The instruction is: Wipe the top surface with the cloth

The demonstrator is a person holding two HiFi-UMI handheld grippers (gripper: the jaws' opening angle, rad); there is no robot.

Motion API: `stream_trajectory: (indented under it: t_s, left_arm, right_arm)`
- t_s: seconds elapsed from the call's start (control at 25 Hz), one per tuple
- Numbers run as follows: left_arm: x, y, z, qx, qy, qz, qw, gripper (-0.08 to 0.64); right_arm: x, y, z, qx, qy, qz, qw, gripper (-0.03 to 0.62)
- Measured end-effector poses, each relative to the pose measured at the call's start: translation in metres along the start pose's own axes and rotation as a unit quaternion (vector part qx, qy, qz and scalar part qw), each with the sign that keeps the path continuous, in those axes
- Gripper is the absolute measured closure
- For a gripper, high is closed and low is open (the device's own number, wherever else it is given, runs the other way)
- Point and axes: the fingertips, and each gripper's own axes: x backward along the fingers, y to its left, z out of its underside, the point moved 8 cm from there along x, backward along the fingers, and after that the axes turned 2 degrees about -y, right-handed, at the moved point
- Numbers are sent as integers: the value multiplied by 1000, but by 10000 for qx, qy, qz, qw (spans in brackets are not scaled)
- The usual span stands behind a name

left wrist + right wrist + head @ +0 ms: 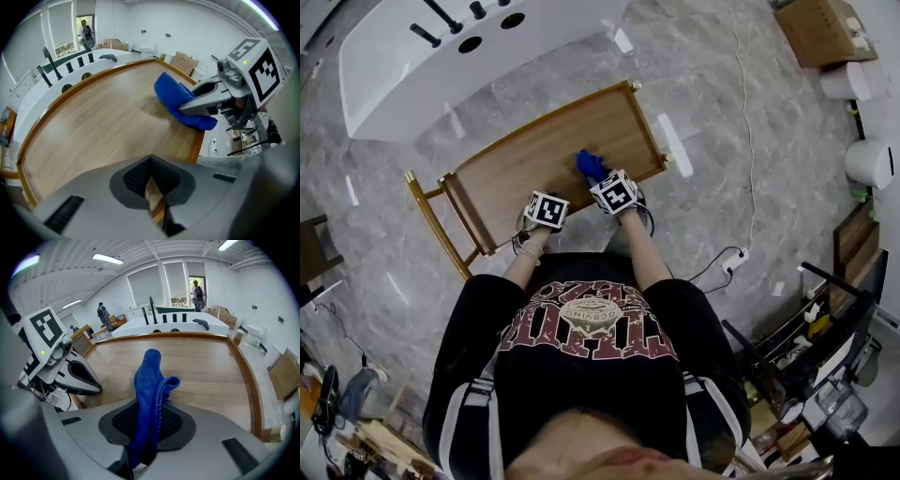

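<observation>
Right gripper [146,427] clamping blue cloth [149,380] over wooden top [201,366]. Left gripper [151,174] hovering at top's edge, jaws pressing together, holding nothing. Head view: marker cubes [547,210] covering both jaw pairs.

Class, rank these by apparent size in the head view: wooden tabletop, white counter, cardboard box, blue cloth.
1. wooden tabletop and white counter: similar, and the frame crops the counter, so they are left unranked.
2. cardboard box.
3. blue cloth, the smallest.

Left tongs [151,180] closed, right tongs [146,430] pinching cloth [149,378]
</observation>
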Motion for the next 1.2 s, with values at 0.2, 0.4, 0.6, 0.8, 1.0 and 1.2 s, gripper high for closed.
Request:
stream_trajectory:
  t_s: [0.2,0.4,0.6,0.8,1.0,1.2]
  left_arm:
    - [-1,-1,-4,-120,305,118,9994,511]
    - [-3,-4,-9,-325,522,141,9980,511]
    - [-3,-6,-11,-506,686,108,9963,511]
    - [-3,-6,-12,-524,771,133,9956,511]
    - [-4,-5,-13,-464,813,118,9955,511]
    - [-4,-5,-14,-466,787,137,9957,511]
  right_arm:
    - [6,-7,3,-77,53,153,9998,503]
    - [12,-17,3,-218,61,319,9992,503]
    - [21,-28,3,-423,150,492,9978,503]
    - [31,-47,8,-559,143,824,9949,503]
    - [34,-64,12,-738,156,946,9927,503]
    - [47,-86,16,-651,286,1483,9864,503]
